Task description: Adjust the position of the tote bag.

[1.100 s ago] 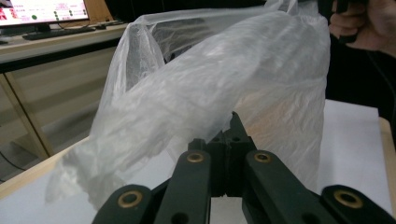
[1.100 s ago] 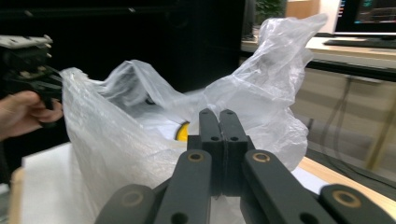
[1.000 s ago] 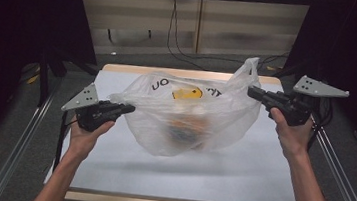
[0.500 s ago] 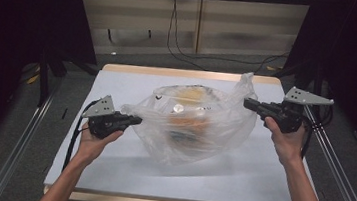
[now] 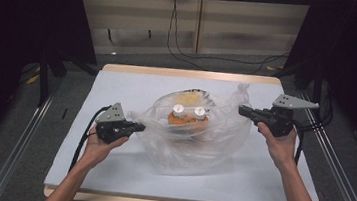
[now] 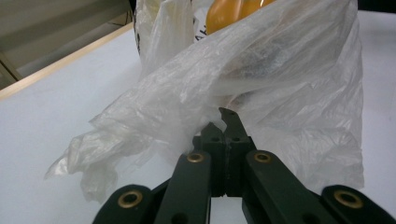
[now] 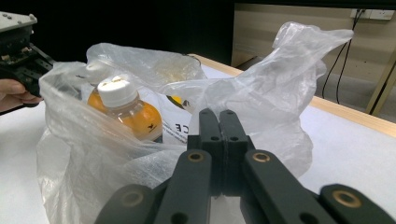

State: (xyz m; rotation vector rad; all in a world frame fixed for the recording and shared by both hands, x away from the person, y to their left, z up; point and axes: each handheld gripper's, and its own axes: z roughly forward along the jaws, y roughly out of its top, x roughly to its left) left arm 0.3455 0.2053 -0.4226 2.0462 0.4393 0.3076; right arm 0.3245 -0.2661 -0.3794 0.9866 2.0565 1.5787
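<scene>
A: Quick pass. Clear plastic bag (image 5: pixel 190 134) sits at the centre of the high view, on the white table (image 5: pixel 133 83). Two orange bottles (image 5: pixel 188 117) with white caps stand upright inside, plus something pale behind them, can't tell what.

B: Grippers?

A: Left gripper (image 5: pixel 136 126) at centre left, jaws pinched together on the bag's edge. In the left gripper view the film is bunched right at the jaw tips (image 6: pixel 224 126), so I'd call it clamped on a handle or rim fold. Right gripper (image 5: pixel 244 110) at centre right, jaws also closed tight; in the right gripper view (image 7: pixel 217 123) the film seems caught between them, with the other handle flap sticking up just behind.

B: Why held like that?

A: My read: one grip on each side pulls the mouth apart and holds the sides up, so the bottles stay upright and reachable. The bag's base looks to be resting on the table, so the weight is on the surface, not the film.

B: Surface, room?

A: White top with a light wooden edge (image 5: pixel 189 74) along the upper side. Metal rails (image 5: pixel 20 149) run down both sides. Grey floor, dark curtains upper left and upper right, cables (image 5: pixel 183 40) hanging from a wall socket at top centre.
</scene>
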